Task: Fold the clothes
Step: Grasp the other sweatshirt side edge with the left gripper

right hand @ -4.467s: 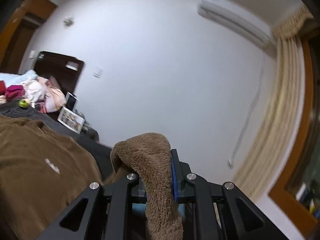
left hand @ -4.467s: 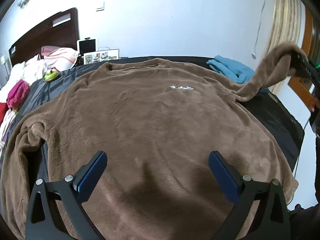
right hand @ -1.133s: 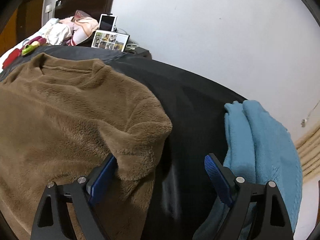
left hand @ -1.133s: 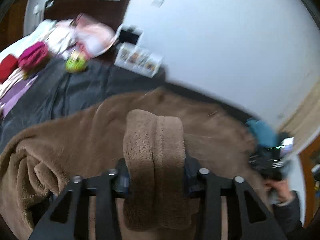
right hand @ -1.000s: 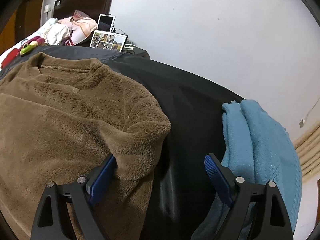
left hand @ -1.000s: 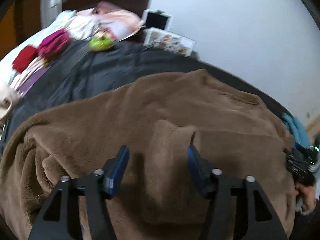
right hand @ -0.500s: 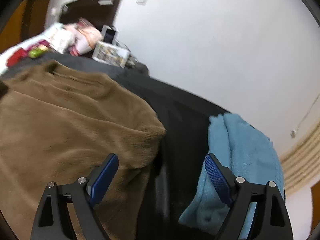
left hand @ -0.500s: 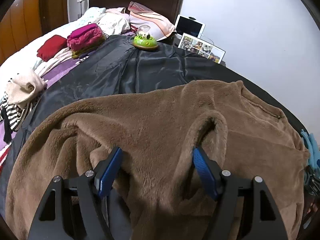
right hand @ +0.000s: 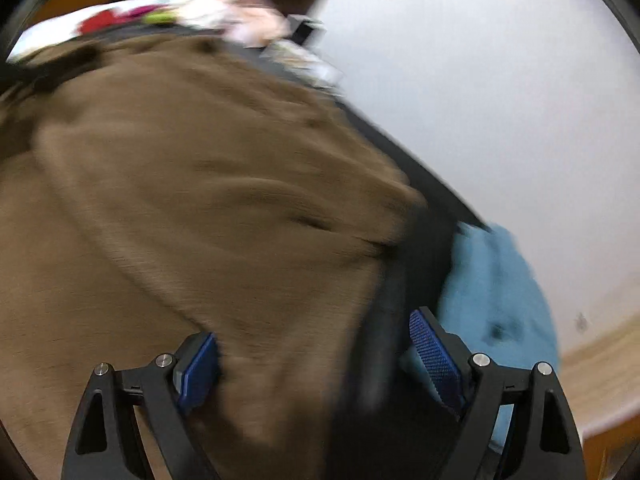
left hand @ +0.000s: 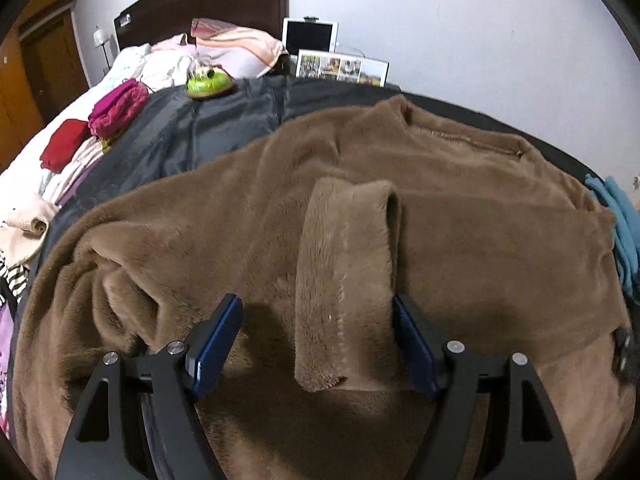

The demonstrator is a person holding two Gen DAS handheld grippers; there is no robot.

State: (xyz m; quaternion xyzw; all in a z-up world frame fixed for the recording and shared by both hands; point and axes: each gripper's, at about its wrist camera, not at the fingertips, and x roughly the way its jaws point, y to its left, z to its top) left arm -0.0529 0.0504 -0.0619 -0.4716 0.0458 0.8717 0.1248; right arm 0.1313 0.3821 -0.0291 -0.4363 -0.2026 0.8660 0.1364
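Note:
A brown fleece sweater (left hand: 460, 248) lies spread on the black bed cover (left hand: 192, 132), collar toward the wall. One sleeve (left hand: 344, 264) is folded over its chest, cuff end nearest me. My left gripper (left hand: 316, 308) stands open astride that cuff; the right pad is against the fleece and the left pad is well clear. In the blurred right wrist view, my right gripper (right hand: 312, 332) is open and empty above the sweater (right hand: 180, 200) at its shoulder edge, over a strip of black cover (right hand: 420, 240).
A folded blue garment (right hand: 492, 280) lies just right of the sweater, also at the edge (left hand: 624, 216). Far left are pink and red folded clothes (left hand: 116, 108), a green toy (left hand: 208, 84), pillows (left hand: 232, 46), a photo frame (left hand: 342, 68) and the dark headboard (left hand: 208, 4).
My left gripper was shut on the folded sleeve; its jaws have opened and the sleeve now lies on the sweater's chest. The right gripper stayed open and swung sideways along the sweater's edge.

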